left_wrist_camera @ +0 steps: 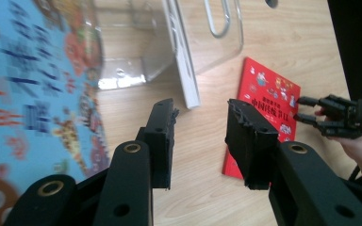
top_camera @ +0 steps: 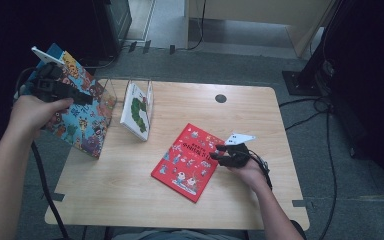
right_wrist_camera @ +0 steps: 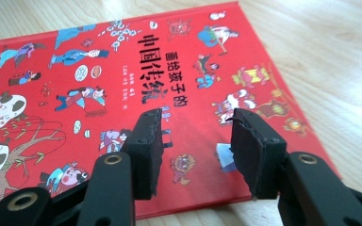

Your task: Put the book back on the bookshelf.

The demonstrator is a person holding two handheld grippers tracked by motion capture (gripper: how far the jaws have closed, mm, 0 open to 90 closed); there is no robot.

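Cover upward, red book (top_camera: 187, 162) flat on the wooden table (top_camera: 130, 200), right of centre and turned at a slant to the near edge. Shows cartoon figures and a column of dark characters in the right gripper view (right_wrist_camera: 99, 94); seen again, farther off, in the left gripper view (left_wrist_camera: 264, 94). Just over its right-hand edge, right gripper (top_camera: 216, 152), carried low in the right hand (top_camera: 247, 172) and pointed across the cover. Jaws parted about halfway (right_wrist_camera: 195, 117), nothing gripped, only the red cover visible through the gap; whether the pads touch the cover, impossible to tell. Same gripper visible beside the book in the left gripper view (left_wrist_camera: 300, 108), fingers apart. Farther left, upright in a clear stand (top_camera: 109, 95), white book (top_camera: 137, 110) with a green shape on its front. Beyond that, at the table's left edge, blue book (top_camera: 80, 125), large and crowded with bright drawings, tilted against the stand's outer wall. Near its top edge, left gripper (top_camera: 85, 97) in the left hand (top_camera: 35, 112), raised well above the tabletop. Jaws spread (left_wrist_camera: 200, 106), empty, bare wood between them, blue book (left_wrist_camera: 28, 94) off to one side and blurred.
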